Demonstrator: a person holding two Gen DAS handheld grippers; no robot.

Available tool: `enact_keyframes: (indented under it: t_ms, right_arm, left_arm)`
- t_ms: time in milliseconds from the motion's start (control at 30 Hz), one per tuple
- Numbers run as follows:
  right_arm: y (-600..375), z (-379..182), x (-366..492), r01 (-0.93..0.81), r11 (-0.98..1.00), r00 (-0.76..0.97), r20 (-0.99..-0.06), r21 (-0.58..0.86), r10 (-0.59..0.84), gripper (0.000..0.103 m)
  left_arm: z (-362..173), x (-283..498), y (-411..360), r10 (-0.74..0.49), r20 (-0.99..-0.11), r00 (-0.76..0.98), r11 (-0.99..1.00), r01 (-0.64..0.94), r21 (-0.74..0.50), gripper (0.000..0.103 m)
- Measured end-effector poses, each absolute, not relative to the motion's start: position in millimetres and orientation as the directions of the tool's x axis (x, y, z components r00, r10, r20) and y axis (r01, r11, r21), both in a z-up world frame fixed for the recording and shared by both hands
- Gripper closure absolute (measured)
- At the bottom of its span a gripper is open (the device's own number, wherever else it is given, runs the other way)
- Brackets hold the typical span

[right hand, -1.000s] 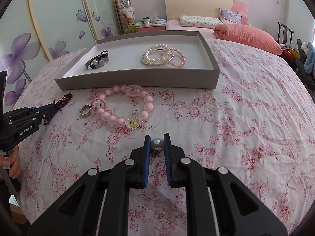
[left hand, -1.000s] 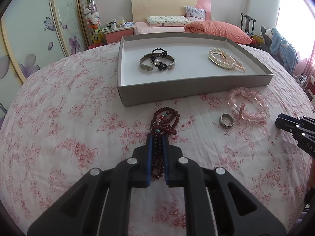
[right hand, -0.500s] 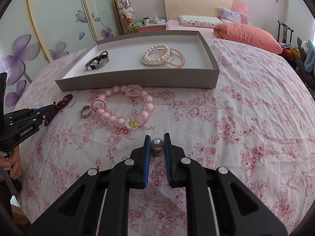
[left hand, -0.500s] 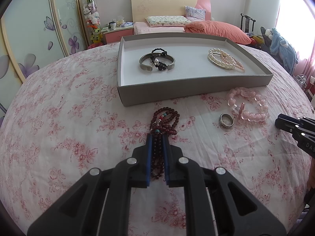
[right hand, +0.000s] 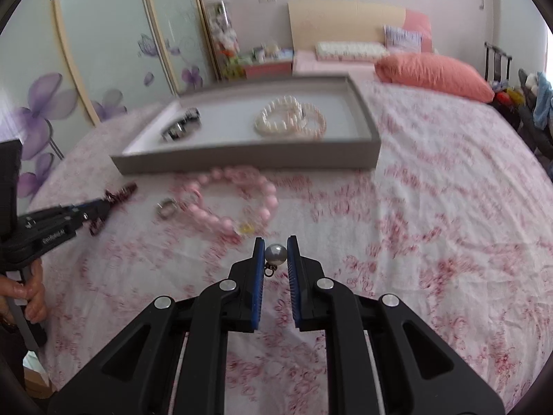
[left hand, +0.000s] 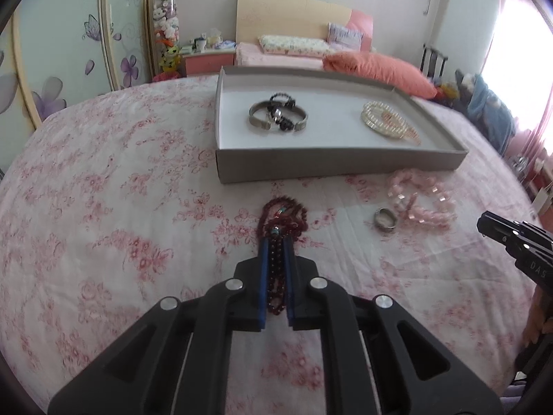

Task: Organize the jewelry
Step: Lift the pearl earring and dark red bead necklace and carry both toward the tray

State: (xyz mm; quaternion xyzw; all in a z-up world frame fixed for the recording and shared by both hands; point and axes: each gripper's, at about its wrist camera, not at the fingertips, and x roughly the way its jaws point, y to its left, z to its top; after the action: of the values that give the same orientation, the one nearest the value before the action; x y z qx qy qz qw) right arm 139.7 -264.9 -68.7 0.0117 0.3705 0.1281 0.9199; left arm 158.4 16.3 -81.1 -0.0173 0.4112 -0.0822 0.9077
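Left wrist view: the left gripper (left hand: 276, 242) is seen clamped tight on a string of dark red beads (left hand: 281, 219), whose far loop lies on the flowered bedspread (left hand: 103, 207) just before the grey tray (left hand: 338, 167). Right wrist view: the right gripper (right hand: 275, 254) is closed on a grey pearl (right hand: 275, 254), held near a pink bead bracelet (right hand: 238, 200) and a ring (right hand: 166, 207).

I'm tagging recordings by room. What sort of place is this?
A bedroom, most likely: a second bed with headboard and pillows, sliding wardrobe doors, and the jewelry tray resting on a floral bedspread.
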Motion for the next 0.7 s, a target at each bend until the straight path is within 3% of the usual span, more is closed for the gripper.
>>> enact_keyframes:
  t_ms: [700]
  right_arm:
    - [-235, 15, 96, -0.252, 0.968, 0.916, -0.323, -0.006, 0.237, 0.089]
  left_arm:
    - [7, 113, -9, -0.191, -0.489, 0.851, 0.981, 0.175, -0.078, 0.094]
